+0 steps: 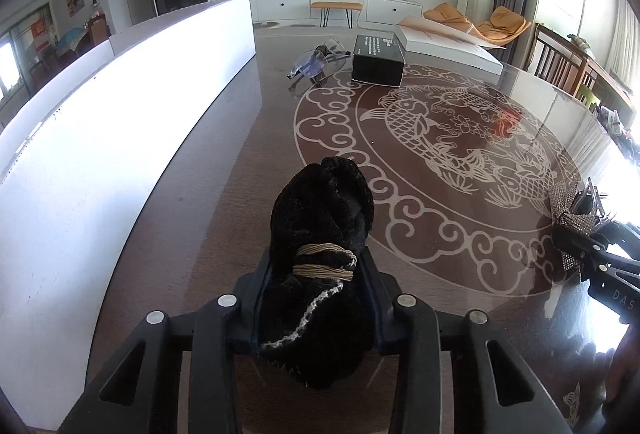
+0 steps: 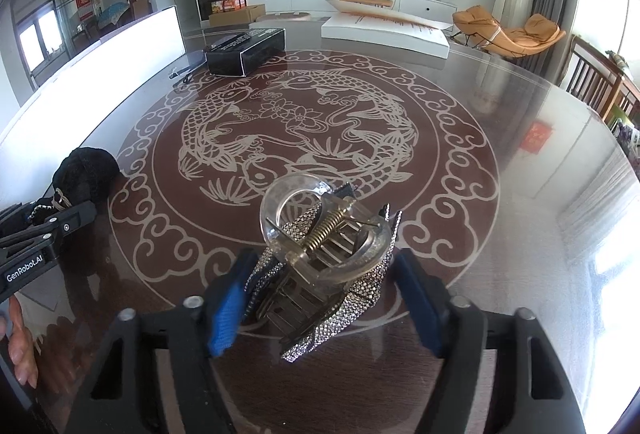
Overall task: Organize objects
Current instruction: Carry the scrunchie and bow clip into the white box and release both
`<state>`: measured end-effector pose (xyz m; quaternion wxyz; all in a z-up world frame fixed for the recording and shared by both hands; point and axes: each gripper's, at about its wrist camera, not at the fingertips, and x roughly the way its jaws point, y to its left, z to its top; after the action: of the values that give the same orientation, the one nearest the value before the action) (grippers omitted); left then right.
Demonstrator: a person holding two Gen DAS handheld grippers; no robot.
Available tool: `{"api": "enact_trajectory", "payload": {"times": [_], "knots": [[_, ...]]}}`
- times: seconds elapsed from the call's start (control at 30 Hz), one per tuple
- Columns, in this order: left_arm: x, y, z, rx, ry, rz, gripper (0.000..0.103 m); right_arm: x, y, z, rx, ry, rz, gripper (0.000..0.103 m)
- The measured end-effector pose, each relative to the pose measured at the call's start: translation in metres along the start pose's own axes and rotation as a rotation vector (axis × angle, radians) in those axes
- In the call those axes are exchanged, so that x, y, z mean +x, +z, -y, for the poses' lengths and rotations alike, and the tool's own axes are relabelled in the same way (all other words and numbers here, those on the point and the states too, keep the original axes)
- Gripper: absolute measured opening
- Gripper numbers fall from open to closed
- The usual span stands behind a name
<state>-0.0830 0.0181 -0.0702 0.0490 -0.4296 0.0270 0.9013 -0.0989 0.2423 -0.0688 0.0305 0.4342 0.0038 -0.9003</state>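
My left gripper is shut on a black velvet scrunchie wound with tan cord, held just above the dark table; it also shows at the left of the right wrist view. My right gripper is shut on a clear hair claw clip with a rhinestone bow, its spring facing up, low over the table. The clip and the right gripper also show at the right edge of the left wrist view.
A black box stands at the table's far side, with a clear plastic bag of items to its left. A white flat box lies beyond. A white panel runs along the left edge.
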Motion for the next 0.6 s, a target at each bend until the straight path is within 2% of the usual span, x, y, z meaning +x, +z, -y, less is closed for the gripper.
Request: {"api": "enact_trajectory", "payload": {"times": [0.07, 0.17, 0.3, 0.4, 0.5, 0.6], "knots": [[-0.001, -0.001, -0.003, -0.013, -0.008, 0.0, 0.035, -0.002, -0.001, -0.001, -0.005, 0.003, 0.008, 0.056], [-0.01, -0.002, -0.012, -0.063, -0.057, 0.01, 0.035, -0.011, -0.006, -0.002, 0.028, 0.063, 0.009, 0.055], [-0.034, -0.006, -0.025, -0.133, -0.122, 0.043, 0.035, -0.037, -0.011, -0.009, 0.036, 0.127, 0.038, 0.055], [-0.065, -0.006, -0.041, -0.203, -0.151, 0.083, 0.035, -0.054, -0.002, -0.023, 0.009, 0.175, 0.062, 0.055], [-0.097, 0.005, -0.072, -0.256, -0.127, 0.141, 0.035, -0.069, 0.023, -0.058, -0.04, 0.258, 0.099, 0.055], [-0.12, 0.021, -0.123, -0.334, -0.045, 0.19, 0.035, -0.084, 0.055, -0.118, -0.138, 0.37, 0.15, 0.055]]}}
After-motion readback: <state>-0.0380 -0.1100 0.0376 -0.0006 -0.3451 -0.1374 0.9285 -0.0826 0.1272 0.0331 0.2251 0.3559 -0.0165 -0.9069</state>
